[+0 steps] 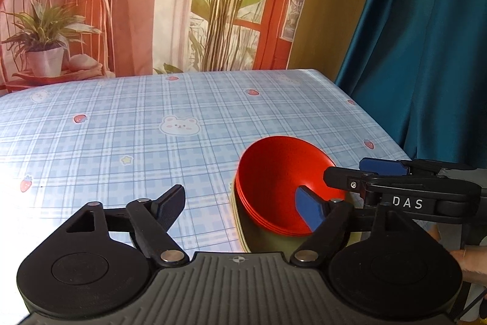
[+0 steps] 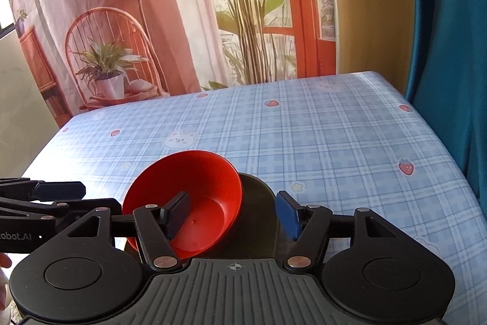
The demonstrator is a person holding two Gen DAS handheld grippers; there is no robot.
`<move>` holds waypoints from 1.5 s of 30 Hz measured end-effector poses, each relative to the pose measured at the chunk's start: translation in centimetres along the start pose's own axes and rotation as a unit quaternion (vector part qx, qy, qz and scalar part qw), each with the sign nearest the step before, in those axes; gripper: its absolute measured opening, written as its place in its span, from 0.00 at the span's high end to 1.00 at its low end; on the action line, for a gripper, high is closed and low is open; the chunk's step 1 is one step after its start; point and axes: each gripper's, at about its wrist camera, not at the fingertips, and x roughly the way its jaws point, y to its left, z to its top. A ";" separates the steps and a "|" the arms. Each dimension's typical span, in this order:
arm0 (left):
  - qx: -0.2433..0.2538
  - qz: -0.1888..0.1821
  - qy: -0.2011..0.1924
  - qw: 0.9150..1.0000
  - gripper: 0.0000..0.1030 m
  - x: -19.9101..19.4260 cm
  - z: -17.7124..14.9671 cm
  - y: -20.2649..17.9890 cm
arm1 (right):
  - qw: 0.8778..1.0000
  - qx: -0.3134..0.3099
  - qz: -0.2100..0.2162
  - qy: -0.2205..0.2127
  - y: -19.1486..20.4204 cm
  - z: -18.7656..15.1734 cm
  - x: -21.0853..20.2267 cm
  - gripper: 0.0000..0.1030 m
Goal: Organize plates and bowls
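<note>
Red bowls [image 1: 274, 188] sit nested on the olive plates [image 2: 258, 212], near the table [image 1: 121, 127] front edge. Left gripper [image 1: 243, 203] spread wide, empty, 1 finger inside the bowl. Right gripper [image 2: 232, 212] part-open, straddling the bowl's right rim, no squeeze. Right looks nearer.

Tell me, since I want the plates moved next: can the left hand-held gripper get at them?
Probably not cleanly: the red bowls sit on the plates, and the right hand-held gripper reaches across.
</note>
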 end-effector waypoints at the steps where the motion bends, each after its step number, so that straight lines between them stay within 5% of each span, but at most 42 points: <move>1: -0.001 0.004 -0.004 1.000 0.14 -0.4 0.0 0.2 | 1.000 -0.001 -0.001 -0.002 0.2 0.1 -0.2 0.38; 14: -0.031 0.053 -0.051 0.997 0.01 -5.6 0.4 3.0 | 0.999 -0.037 -0.005 -0.038 3.9 1.1 -3.3 0.00; 28: -0.078 0.083 -0.090 0.989 0.00 -10.5 -0.3 5.3 | 0.994 -0.079 -0.030 -0.075 6.9 0.7 -6.3 0.00; 45: -0.014 0.173 -0.111 0.979 0.00 -14.3 0.8 1.5 | 0.992 -0.021 0.003 -0.123 4.6 1.7 -11.3 0.00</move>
